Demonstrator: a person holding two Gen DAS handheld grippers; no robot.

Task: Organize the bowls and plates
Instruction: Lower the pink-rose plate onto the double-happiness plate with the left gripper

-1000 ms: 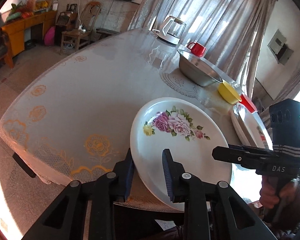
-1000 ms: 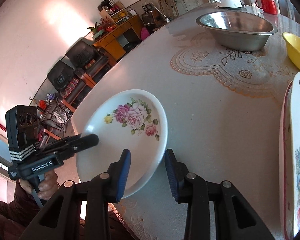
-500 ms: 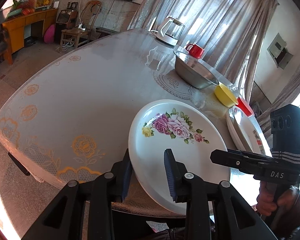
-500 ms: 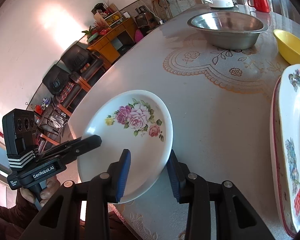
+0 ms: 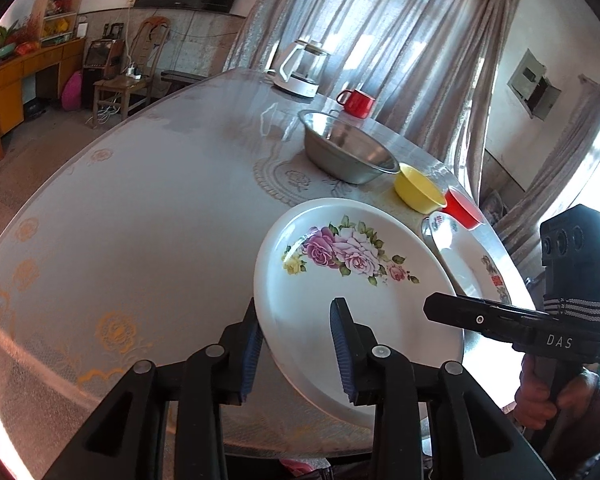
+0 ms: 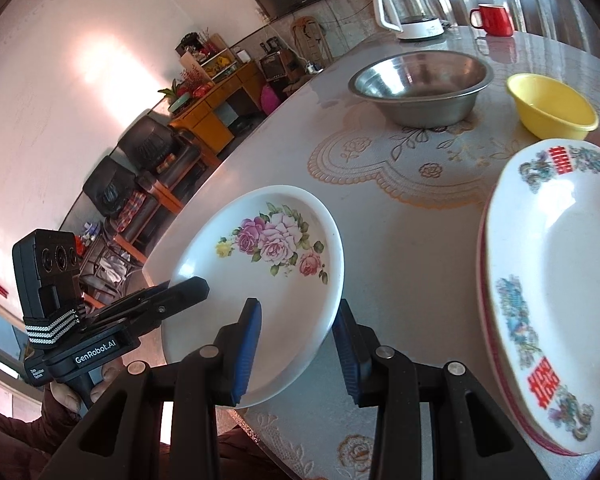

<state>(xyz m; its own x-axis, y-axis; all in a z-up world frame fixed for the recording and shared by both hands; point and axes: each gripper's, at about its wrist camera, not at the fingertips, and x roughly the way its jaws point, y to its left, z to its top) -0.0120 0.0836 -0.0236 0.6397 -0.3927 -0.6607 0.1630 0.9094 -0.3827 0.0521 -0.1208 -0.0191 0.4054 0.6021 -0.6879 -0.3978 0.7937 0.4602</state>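
Observation:
A white plate with pink roses (image 5: 352, 280) (image 6: 260, 276) is held lifted and tilted above the table's near edge. My left gripper (image 5: 298, 348) straddles its left rim, one finger under and one over. My right gripper (image 6: 298, 348) straddles its right rim the same way. The jaws look wide; whether they press the rim is unclear. To the right lies a stack of white plates with red characters (image 6: 548, 292) (image 5: 472, 264). Beyond stand a steel bowl (image 6: 420, 80) (image 5: 348, 152), a yellow bowl (image 6: 548, 106) (image 5: 418, 194) and a red bowl (image 5: 462, 208).
A round table with a lace-pattern cloth (image 5: 140, 208) carries everything. A white kettle (image 6: 410, 10) and a red mug (image 6: 494, 20) stand at the far side. Curtains (image 5: 400, 40) hang behind the table; chairs and an orange cabinet (image 6: 216, 108) are across the room.
The rose plate has risen and moved right, toward the stack of red-character plates. Both grippers moved with it, keeping their places on its rims.

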